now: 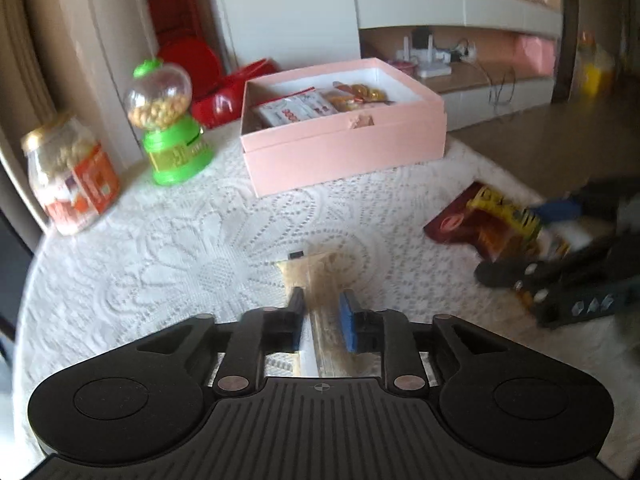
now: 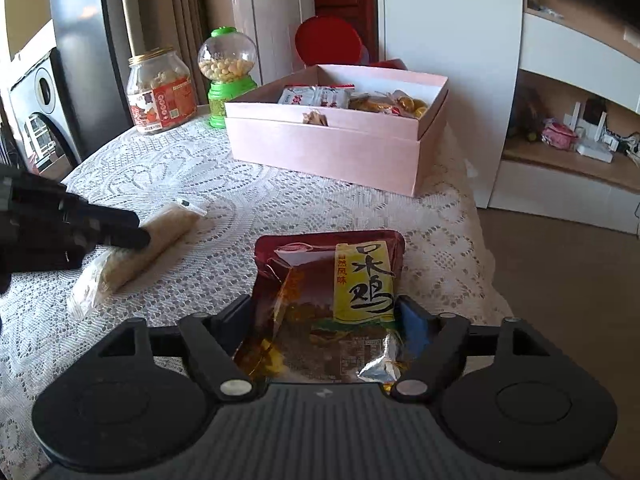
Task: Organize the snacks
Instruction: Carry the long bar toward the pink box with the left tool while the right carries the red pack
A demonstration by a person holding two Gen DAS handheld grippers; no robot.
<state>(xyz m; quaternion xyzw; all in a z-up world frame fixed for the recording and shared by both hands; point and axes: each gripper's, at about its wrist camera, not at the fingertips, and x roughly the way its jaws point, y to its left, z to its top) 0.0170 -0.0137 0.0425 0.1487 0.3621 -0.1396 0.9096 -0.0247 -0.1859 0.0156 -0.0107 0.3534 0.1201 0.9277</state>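
Observation:
My left gripper (image 1: 323, 304) is shut on a long clear-wrapped tan snack bar (image 1: 316, 276) that lies on the lace tablecloth; the bar also shows in the right wrist view (image 2: 132, 256) under the left gripper's fingers (image 2: 128, 236). My right gripper (image 2: 324, 316) straddles a dark red snack bag with a yellow label (image 2: 340, 280), its pads against the bag's sides. That bag and gripper appear blurred at the right of the left wrist view (image 1: 492, 224). An open pink box (image 1: 344, 144) holding several wrapped snacks stands farther back, and also shows in the right wrist view (image 2: 332, 144).
A glass jar with an orange label (image 1: 68, 176) and a green gumball-style dispenser (image 1: 168, 124) stand at the table's far left. The round table's edge (image 2: 492, 264) drops off on the right. Red containers (image 1: 224, 96) sit behind the box.

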